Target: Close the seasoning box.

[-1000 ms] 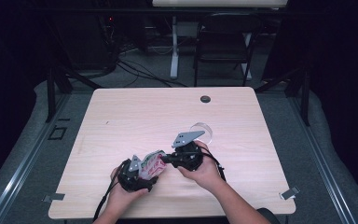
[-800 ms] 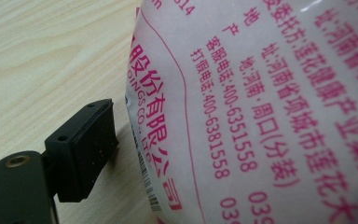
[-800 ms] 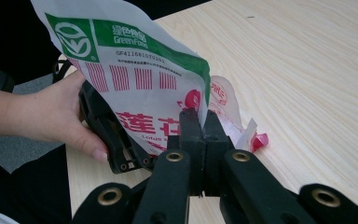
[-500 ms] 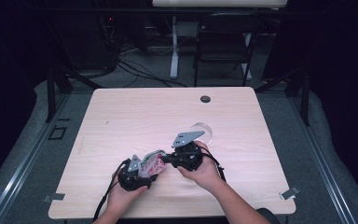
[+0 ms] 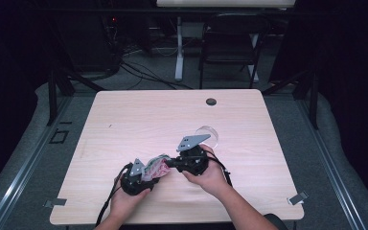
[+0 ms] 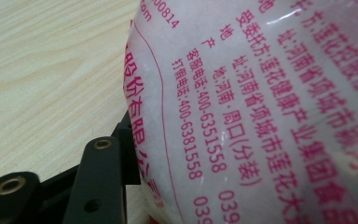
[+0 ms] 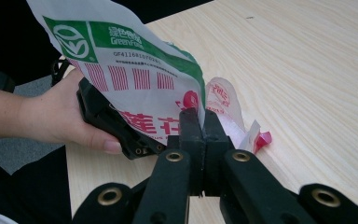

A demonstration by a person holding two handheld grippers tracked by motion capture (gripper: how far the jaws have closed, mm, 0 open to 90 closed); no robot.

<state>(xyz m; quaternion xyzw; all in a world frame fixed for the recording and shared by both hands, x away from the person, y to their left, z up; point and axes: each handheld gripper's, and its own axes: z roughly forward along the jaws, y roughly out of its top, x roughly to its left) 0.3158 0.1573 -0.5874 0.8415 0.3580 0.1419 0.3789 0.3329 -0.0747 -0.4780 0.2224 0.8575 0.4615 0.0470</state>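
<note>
The printed bag (image 5: 155, 166) stretches between both hands, right tongs (image 7: 200, 122) pinching its right edge, left tongs (image 5: 146, 173) just closing around its left body.

1. A translucent white plastic bag (image 6: 261, 107), printed with pink-red characters and phone digits, loomed directly ahead of the hand-held gripper (image 6: 135, 186) and took up most of its right-hand side.
2. One black jaw rose from the lower left, its brass-ringed screw holes visible, and its tip lay against the bag's left edge.
3. The other jaw was hidden behind the bag, so whether the pads pressed on the plastic could not be told; the jaws had just been closing, with the bag between them.
4. The pale wood-grain bench (image 6: 46, 70) stretched away to the gripper's left and beyond the bag.
</note>
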